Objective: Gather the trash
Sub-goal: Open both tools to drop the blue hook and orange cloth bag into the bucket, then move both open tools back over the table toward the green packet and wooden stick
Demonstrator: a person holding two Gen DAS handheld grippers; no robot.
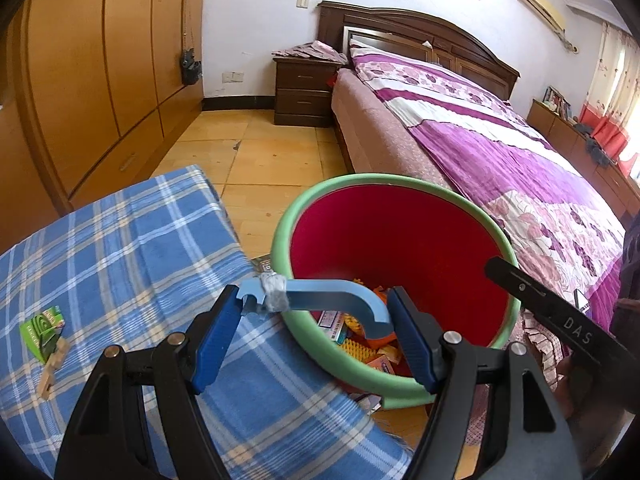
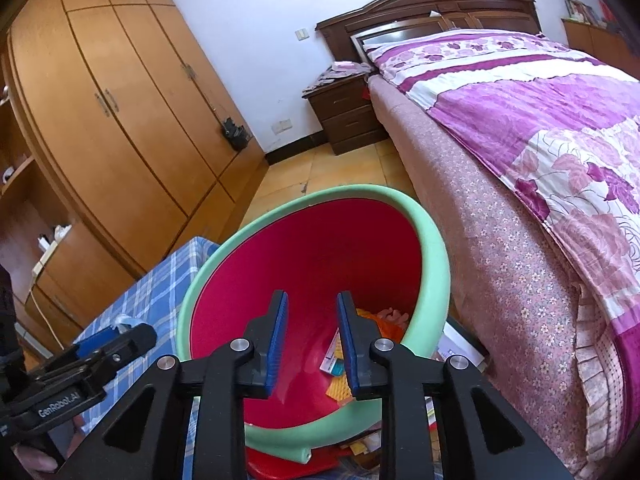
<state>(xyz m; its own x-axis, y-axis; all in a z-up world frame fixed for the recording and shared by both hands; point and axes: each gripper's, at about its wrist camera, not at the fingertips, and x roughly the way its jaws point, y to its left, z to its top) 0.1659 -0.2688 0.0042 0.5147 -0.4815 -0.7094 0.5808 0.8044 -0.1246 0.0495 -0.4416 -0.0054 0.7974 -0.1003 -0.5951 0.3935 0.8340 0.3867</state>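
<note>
The left gripper point(image 1: 316, 320) held a bent blue plastic piece point(image 1: 320, 300) crosswise between its fingers, one end wrapped in grey tape, poised over the near rim of the bin point(image 1: 280, 236), a red bucket with a green rim standing between the checked blue cloth point(image 1: 120, 248) and the bed point(image 1: 500, 152). The right gripper point(image 2: 312, 332) hung above the bin's mouth, its fingers narrowly apart and empty. Wrappers and yellow and orange scraps point(image 2: 340, 376) lay at the bottom. A green packet point(image 1: 42, 328) and a wooden clothes peg point(image 1: 54, 368) lay on the cloth.

Glossy plastic bin point(image 2: 434, 256), woven checked cloth point(image 1: 120, 248), varnished wooden wardrobe point(image 2: 120, 120), possibly paper scraps point(image 2: 334, 364).
</note>
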